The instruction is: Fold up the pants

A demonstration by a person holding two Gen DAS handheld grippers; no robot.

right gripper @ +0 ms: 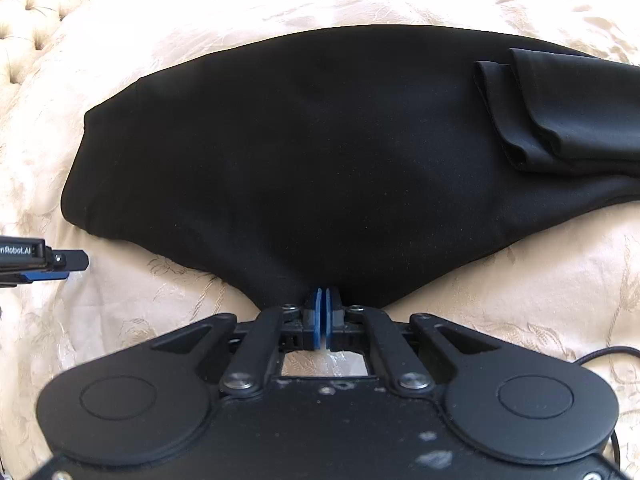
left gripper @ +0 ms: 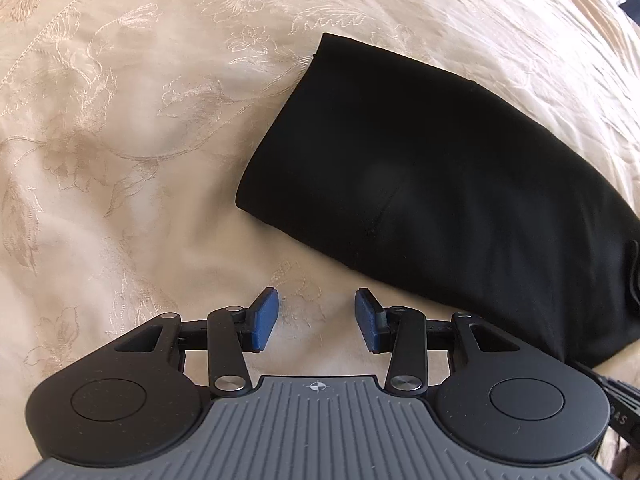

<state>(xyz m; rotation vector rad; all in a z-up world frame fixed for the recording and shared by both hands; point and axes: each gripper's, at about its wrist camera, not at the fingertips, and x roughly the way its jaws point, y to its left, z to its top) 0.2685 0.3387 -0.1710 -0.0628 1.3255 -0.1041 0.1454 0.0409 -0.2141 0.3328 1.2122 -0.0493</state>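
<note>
Black pants point(left gripper: 440, 160) lie folded on a cream bedspread, filling the right half of the left wrist view. My left gripper point(left gripper: 316, 312) hovers open over bare bedspread just off the pants' near edge, with nothing between its blue pads. In the right wrist view the pants point(right gripper: 300, 140) spread across the middle, with folded layers point(right gripper: 560, 120) at the right. My right gripper point(right gripper: 324, 300) is shut at the pants' near edge, where the cloth draws to a point between the pads. The left gripper's fingertips point(right gripper: 60, 264) show at the left edge, beside the pants.
The embroidered cream bedspread point(left gripper: 120, 160) surrounds the pants on all sides. A tufted cream headboard point(right gripper: 40, 8) stands at the top left of the right wrist view. A thin black cable point(right gripper: 600, 354) lies on the bedspread at the right.
</note>
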